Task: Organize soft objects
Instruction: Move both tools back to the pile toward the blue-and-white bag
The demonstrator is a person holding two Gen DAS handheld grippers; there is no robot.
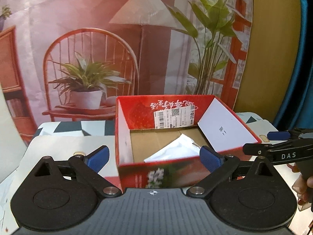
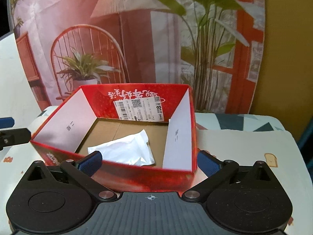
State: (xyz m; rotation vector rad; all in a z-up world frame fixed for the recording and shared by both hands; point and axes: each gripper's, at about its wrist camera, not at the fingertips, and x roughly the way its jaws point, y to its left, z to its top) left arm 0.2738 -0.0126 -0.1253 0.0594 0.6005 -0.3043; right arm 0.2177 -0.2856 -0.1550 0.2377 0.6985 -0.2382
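Observation:
An open red cardboard box [image 1: 125, 135] [image 2: 137, 178] stands on the table. A soft white packet [image 1: 174, 150] [image 2: 127, 148] lies on its brown floor. My left gripper [image 1: 154, 159] is open and empty, its blue pads on either side of the box's near wall. My right gripper [image 2: 149, 163] is open and empty, also spread across the box's near wall. The right gripper shows at the right edge of the left wrist view [image 1: 273, 143], and the left one shows at the left edge of the right wrist view [image 2: 11, 133].
The table [image 1: 58, 146] [image 2: 244, 152] has a white mat with small printed pictures and a patterned cloth at the back. A printed backdrop [image 1: 97, 39] of a chair, lamp and plants hangs right behind the box.

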